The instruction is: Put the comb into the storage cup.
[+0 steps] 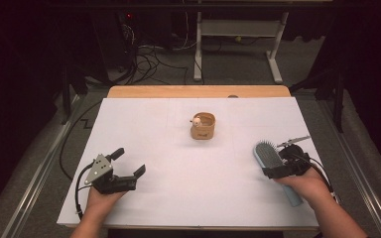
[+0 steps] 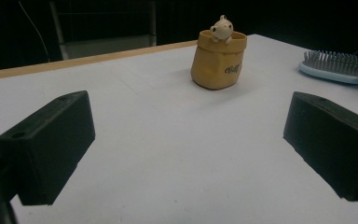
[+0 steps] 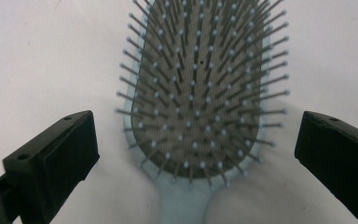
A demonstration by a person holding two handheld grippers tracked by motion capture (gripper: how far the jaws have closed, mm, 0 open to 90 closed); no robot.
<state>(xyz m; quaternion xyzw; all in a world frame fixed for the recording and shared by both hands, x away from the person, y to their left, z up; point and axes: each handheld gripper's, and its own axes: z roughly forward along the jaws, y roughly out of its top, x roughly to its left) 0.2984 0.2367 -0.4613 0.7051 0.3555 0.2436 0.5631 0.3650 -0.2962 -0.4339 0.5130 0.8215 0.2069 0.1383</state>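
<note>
A light-blue hairbrush [image 1: 269, 154] lies bristles-up on the white table [image 1: 178, 168] at the right, its handle toward the person. My right gripper [image 1: 281, 161] hovers over the brush where head meets handle. It is open, one jaw on each side of the brush [image 3: 198, 93], not touching it. At the front left, my left gripper [image 1: 129, 161] is held open and holds nothing. It faces a small tan pouch [image 2: 218, 60] with a pale figurine [image 2: 222, 28] peeking out. The pouch [image 1: 203, 126] stands upright at mid-table, toward the back.
A wooden strip [image 1: 198, 91] runs along the table's far edge. Beyond it, a white desk frame [image 1: 238, 29] and loose cables [image 1: 149, 59] sit on the floor. White tabletop lies between the two grippers and around the pouch.
</note>
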